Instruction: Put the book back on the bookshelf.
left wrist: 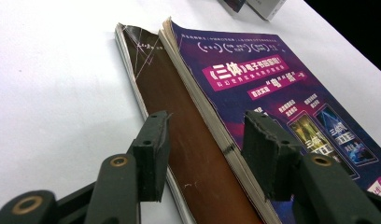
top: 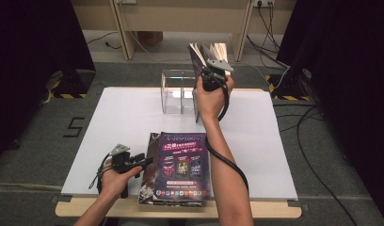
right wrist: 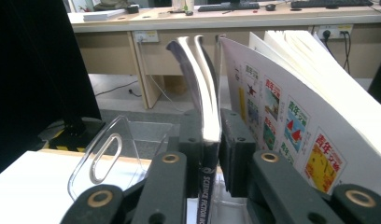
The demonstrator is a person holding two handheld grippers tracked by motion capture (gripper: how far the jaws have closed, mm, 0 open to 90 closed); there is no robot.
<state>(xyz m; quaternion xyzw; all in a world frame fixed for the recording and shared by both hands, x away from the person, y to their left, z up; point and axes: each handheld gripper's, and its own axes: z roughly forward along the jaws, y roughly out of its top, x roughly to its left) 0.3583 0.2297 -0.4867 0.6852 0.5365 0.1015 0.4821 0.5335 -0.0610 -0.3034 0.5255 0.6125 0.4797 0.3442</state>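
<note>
My right hand [top: 210, 96] is raised over the far side of the desk [top: 110, 122], its tool [right wrist: 208, 135] pinching a magazine [right wrist: 202, 93] upright by the spine above the clear plastic holder [top: 177, 92]. My left hand [top: 116, 179] rests low at the near edge, its tool [left wrist: 205, 149] spread beside the stacked magazines [top: 180, 167], touching nothing.

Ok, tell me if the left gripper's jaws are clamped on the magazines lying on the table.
No: the left gripper stands open, its jaws apart, straddling the edge of the stacked magazines without pressing them.
</note>
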